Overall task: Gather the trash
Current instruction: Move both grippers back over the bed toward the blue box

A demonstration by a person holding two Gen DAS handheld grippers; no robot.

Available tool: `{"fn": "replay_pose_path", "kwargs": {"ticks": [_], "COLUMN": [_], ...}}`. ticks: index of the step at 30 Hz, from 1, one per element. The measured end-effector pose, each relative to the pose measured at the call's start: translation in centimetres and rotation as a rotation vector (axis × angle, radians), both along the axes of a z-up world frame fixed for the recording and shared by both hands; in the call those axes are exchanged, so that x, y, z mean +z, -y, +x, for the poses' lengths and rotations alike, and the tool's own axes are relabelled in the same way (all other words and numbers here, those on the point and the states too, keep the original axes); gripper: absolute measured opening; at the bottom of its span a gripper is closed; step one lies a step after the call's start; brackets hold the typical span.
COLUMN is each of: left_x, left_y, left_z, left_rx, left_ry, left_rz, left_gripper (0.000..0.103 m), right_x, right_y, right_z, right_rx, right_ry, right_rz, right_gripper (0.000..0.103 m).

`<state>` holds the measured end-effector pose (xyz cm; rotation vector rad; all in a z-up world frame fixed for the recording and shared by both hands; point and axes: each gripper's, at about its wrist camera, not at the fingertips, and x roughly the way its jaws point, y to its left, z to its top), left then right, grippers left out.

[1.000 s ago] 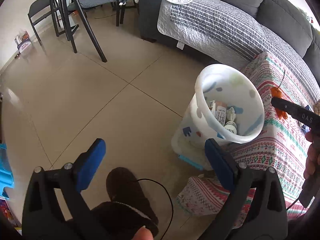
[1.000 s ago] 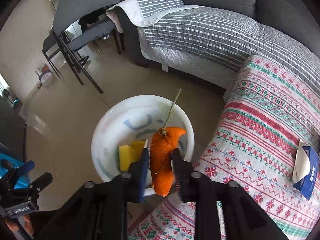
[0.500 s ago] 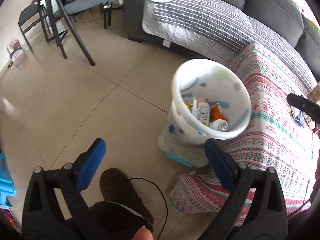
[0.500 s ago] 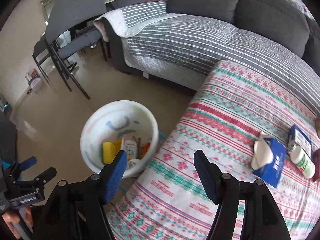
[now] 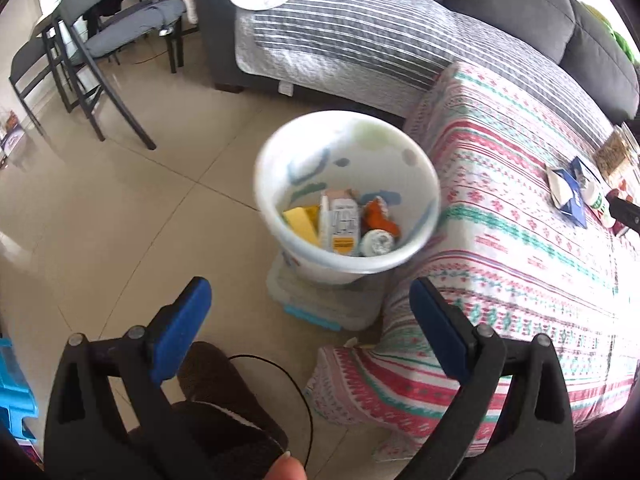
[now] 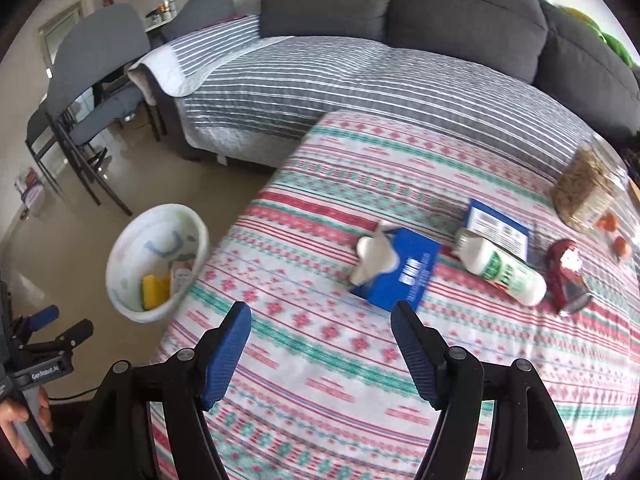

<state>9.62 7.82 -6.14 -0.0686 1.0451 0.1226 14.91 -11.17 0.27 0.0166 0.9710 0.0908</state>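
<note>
A white trash bin [image 5: 404, 254] stands on the floor by the table corner; it also shows in the right wrist view [image 6: 120, 280]. Inside lie a yellow sponge [image 5: 301, 221], a white carton [image 5: 340, 225], an orange peel [image 5: 378, 216] and a small bottle. My left gripper [image 5: 308, 316] is open and empty, in front of the bin. My right gripper [image 6: 322, 344] is open and empty above the patterned tablecloth [image 6: 320, 360], facing a blue tissue box [image 6: 400, 276], a white bottle [image 6: 502, 272] and a red crushed can [image 6: 566, 276].
A blue-white box [image 6: 498, 228] and a glass jar [image 6: 586, 192] sit further back on the table. A grey sofa [image 6: 360, 76] with a striped cover lies behind. Dark chairs [image 5: 100, 52] stand at the far left. A blue-trimmed lidded box [image 5: 320, 308] sits under the bin.
My right gripper opened and dropped the orange peel into the bin, then swung right over the table. My left gripper moved closer above the bin.
</note>
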Motion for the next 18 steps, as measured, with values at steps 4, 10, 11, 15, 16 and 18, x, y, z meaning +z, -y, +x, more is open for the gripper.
{"fn": "replay_pose_path", "kwargs": {"ticks": [4,10,11,15,16,18], "left_x": [-0.2,-0.4,-0.4,-0.4,-0.4,-0.4], "left_y": [1.9,4.7,5.1,7.4,7.9,9.2], "left_z": [0.5,1.3,1.4,1.9,2.0,2.3], "left_rx": [-0.029,-0.063,-0.068,-0.099,-0.107,-0.129], "left_ry": [-0.010,-0.016,-0.017,-0.019,-0.018,-0.018], "left_rz": [-0.003,-0.008,-0.010,-0.015,-0.016,-0.013], "left_gripper": [0.099,0.099,0.099,0.099,0.099,0.099], "right_x": [0.1,0.0,-0.1,-0.3,-0.5,-0.6], "right_y": [2.8,7.3,8.1,11.2,12.1,13.5], "right_z": [-1.4,-3.4,-3.8,-5.0,-5.3,-5.7], "right_rx": [-0.027,-0.080,-0.092,-0.139,-0.154,-0.176], "right_ry": [0.001,-0.005,-0.006,-0.014,-0.017,-0.022], "right_rz": [-0.022,-0.034,-0.036,-0.036,-0.036,-0.036], "right_gripper": [0.076,0.076,0.077,0.077,0.077,0.077]}}
